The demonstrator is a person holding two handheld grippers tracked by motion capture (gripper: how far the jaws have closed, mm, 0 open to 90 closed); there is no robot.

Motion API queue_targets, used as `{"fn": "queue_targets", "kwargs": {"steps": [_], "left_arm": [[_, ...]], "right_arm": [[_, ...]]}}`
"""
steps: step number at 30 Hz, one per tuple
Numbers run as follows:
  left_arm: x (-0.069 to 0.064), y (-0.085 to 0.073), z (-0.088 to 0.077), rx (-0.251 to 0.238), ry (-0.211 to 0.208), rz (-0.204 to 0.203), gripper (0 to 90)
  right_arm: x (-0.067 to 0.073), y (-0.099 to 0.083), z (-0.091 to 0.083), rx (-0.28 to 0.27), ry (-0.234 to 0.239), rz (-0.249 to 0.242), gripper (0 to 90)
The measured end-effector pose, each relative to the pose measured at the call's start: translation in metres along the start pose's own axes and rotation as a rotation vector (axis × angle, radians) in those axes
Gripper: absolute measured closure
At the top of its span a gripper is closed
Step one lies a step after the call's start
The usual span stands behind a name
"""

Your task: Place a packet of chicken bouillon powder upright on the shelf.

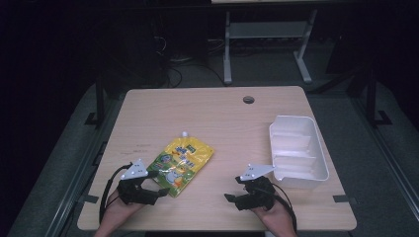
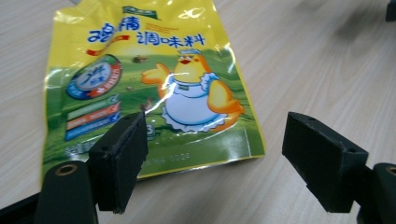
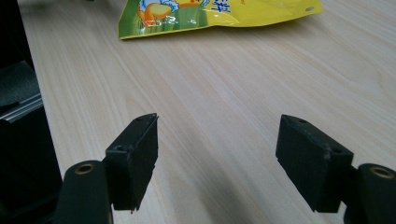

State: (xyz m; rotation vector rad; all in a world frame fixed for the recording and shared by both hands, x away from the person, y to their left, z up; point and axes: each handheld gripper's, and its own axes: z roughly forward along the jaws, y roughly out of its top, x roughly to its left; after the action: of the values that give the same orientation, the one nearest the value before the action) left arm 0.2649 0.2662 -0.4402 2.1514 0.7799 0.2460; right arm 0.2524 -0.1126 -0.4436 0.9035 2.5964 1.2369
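While the table (image 1: 217, 106) carries a white tray (image 1: 296, 150) along its right edge, the yellow pouch (image 1: 182, 165) lies flat left of centre toward the near edge, spout pointing to the far edge. Left gripper (image 1: 148, 185) sits at the near-left corner just beside the pouch's bottom end, jaws wide apart and holding nothing, the pouch lying just ahead of them. Right gripper (image 1: 236, 190) rests by the near edge beside the tray's near corner, jaws likewise wide and empty over bare wood.
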Motion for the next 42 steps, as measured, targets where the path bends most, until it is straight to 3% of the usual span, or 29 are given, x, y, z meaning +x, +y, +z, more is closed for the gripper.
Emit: {"fn": "queue_targets", "kwargs": {"steps": [15, 30, 37, 42], "left_arm": [[0.022, -0.003, -0.005, -0.012, 0.066, -0.071, 25.5], [0.032, -0.001, -0.004, -0.007, 0.079, -0.083, 33.0], [0.04, 0.002, -0.003, -0.019, 0.088, -0.11, 38.5], [0.043, 0.002, -0.002, -0.017, 0.094, -0.117, 44.3]], "right_arm": [[0.003, 0.004, 0.008, 0.008, 0.006, 0.002, 24.1], [0.0, 0.016, 0.018, 0.007, 0.032, 0.027, 19.5], [-0.006, 0.036, 0.025, 0.004, 0.042, 0.038, 18.9], [-0.019, 0.062, 0.038, 0.011, 0.042, 0.078, 19.2]]}}
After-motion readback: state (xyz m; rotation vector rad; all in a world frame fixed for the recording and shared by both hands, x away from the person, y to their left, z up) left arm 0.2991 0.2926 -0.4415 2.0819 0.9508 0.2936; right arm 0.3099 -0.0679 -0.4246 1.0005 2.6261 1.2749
